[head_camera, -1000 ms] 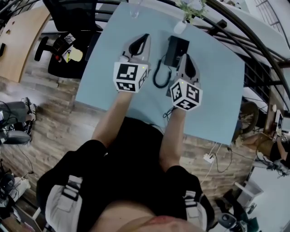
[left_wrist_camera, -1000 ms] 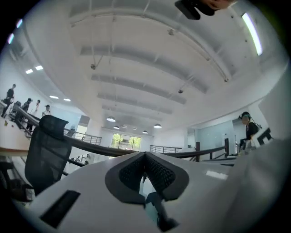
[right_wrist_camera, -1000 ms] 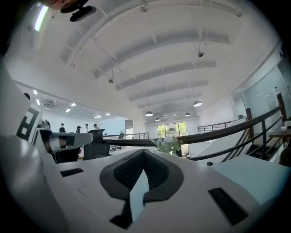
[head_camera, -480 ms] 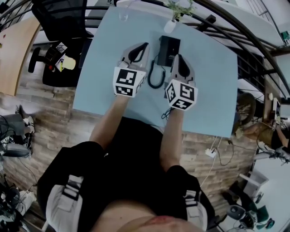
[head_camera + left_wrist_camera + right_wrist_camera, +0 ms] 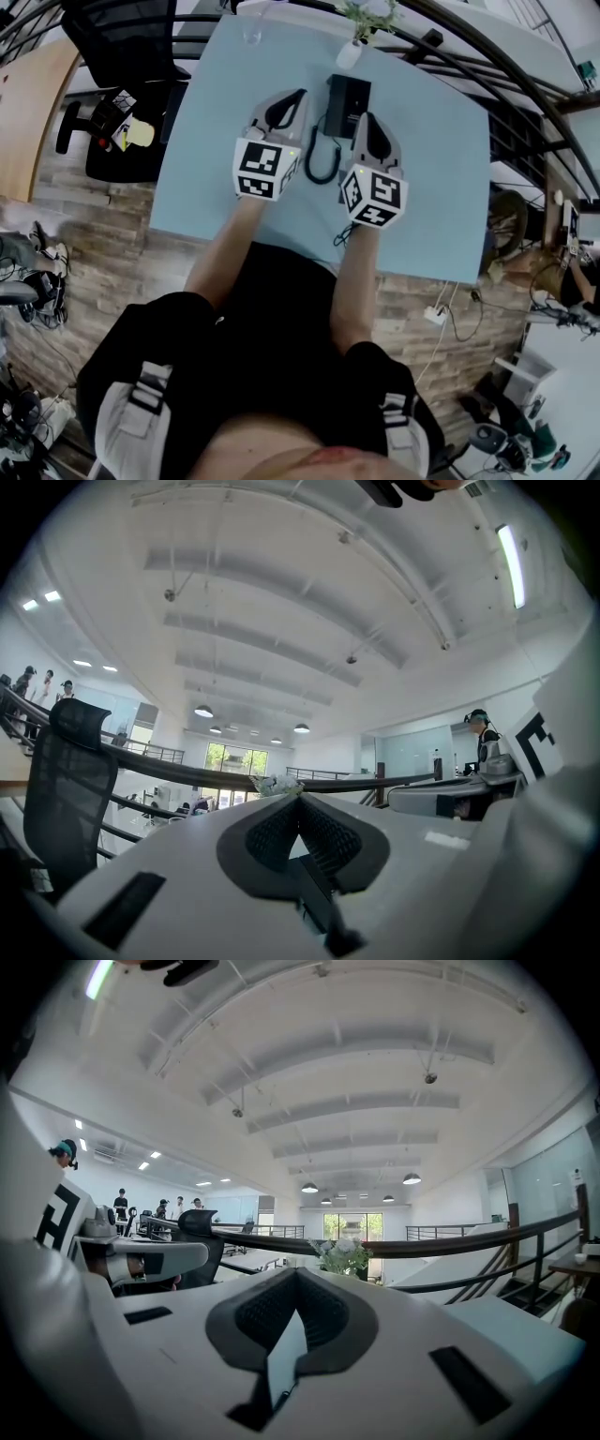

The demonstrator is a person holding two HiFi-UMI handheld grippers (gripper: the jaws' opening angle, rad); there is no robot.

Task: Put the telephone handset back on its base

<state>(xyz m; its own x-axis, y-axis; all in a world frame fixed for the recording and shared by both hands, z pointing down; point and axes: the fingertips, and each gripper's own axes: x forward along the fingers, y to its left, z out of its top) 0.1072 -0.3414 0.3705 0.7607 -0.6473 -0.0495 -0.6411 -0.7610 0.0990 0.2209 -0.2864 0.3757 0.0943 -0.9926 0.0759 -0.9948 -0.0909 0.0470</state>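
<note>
In the head view a black telephone base [image 5: 348, 99] lies at the far middle of the light blue table [image 5: 441, 187]. Its black cord [image 5: 317, 157] loops toward me between the two grippers. I cannot make out the handset apart from the base. My left gripper [image 5: 298, 95] is left of the cord, shut and holding nothing. My right gripper [image 5: 366, 118] is just in front of the base, also shut and holding nothing. In the left gripper view, the left gripper [image 5: 300, 797] points over the table toward the hall, as does the right gripper [image 5: 295, 1272] in its own view.
A clear glass [image 5: 251, 36] and a white vase with a plant [image 5: 349, 54] stand at the table's far edge. A black office chair [image 5: 127, 37] is beyond the left corner. A dark railing [image 5: 506, 84] curves along the right side. Cables lie on the wooden floor [image 5: 450, 323].
The head view has shifted a little. Both grippers stay shut in about the same places beside the telephone and its cord.
</note>
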